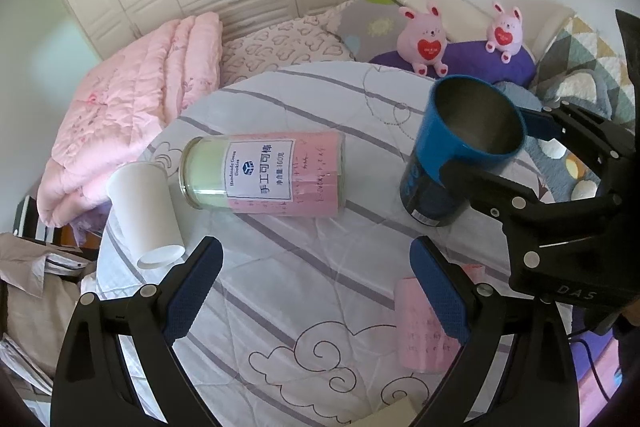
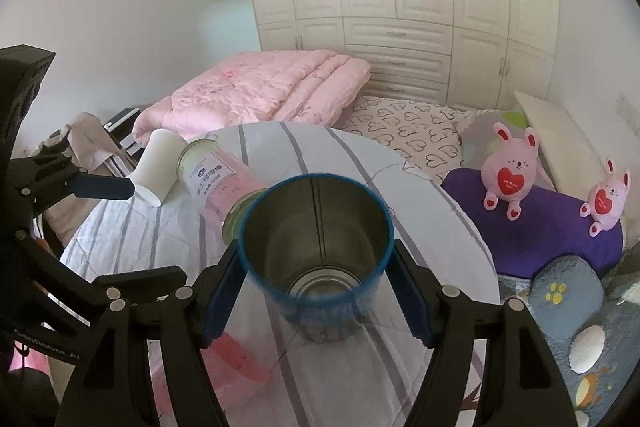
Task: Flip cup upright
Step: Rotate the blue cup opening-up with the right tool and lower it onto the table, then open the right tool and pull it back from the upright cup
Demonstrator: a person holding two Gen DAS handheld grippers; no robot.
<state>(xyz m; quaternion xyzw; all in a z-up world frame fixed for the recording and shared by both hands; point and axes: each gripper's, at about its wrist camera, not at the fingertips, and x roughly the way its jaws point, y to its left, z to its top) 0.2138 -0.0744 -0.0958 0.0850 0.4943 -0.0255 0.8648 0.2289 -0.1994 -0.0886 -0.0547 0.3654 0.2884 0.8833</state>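
The right gripper [image 2: 316, 291] pinches the blue metal cup [image 2: 316, 259] just under its rim, one pad on each side. The cup is nearly upright, mouth up, leaning slightly, its base at or just above the striped quilt [image 1: 280, 287] on the right of the round surface. To finish well, I judge it should be levelled until the base sits flat on the soft cloth, then the pads eased apart slowly so it does not tip. The left gripper [image 1: 316, 291] hangs spread and empty, nearer. The cup has a blue outside, a bare steel inside and a dark printed lower band. A labelled glass jar [image 1: 264, 179] and a white paper cup [image 1: 144, 215] lie on their sides to the left
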